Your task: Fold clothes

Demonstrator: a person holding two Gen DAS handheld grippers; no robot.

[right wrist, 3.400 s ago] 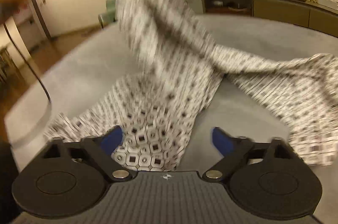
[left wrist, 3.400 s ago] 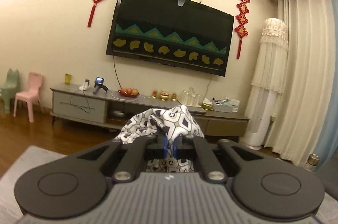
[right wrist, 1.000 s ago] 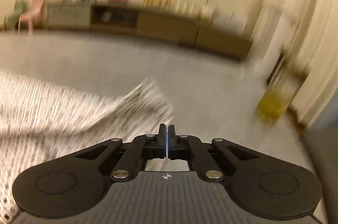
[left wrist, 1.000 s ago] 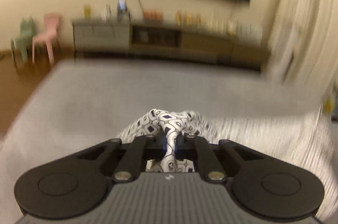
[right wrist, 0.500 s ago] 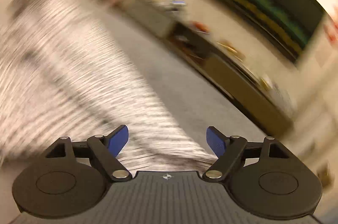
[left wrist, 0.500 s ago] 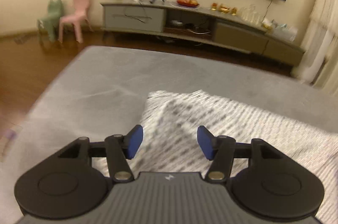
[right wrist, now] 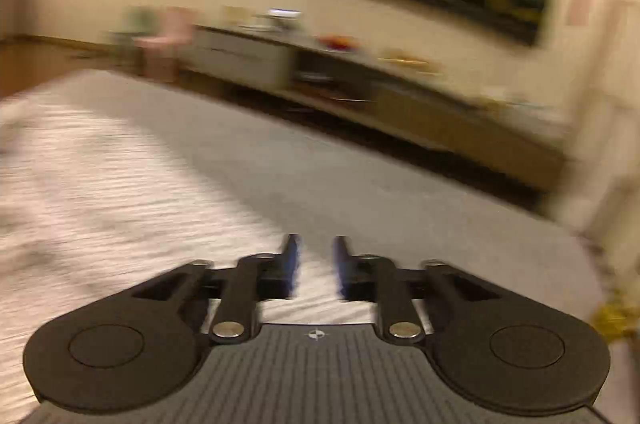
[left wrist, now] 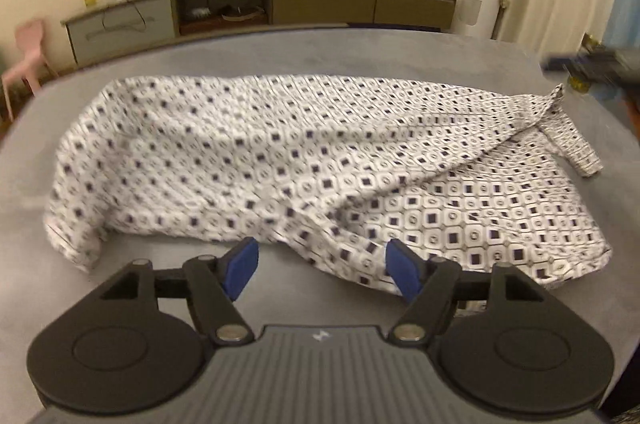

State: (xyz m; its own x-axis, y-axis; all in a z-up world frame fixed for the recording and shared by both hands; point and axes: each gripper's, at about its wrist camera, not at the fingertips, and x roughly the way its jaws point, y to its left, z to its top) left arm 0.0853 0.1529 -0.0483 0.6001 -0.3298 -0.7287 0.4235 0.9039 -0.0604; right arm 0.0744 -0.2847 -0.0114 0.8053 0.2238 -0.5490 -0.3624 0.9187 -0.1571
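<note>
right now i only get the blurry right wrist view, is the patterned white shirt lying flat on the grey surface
Observer: Mostly. The patterned white shirt is spread across the grey surface, rumpled, with a diagonal ridge through the middle.
Operator: is the left one holding it
Observer: No. The left gripper is opening, its blue pads off the cloth, at the near hem.
Operator: any sleeve sticking out
Observer: Yes, one cuffed sleeve trails out at the shirt's far right corner.

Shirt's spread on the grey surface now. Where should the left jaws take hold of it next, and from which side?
Take the near hem of the patterned shirt, where a raised ridge of cloth lies just ahead of the left gripper, and come in from the near edge of the grey surface. The ridge stands proud, so likely pinches more easily than the flat cloth. The jaws are opening, pads not pressing it.
</note>
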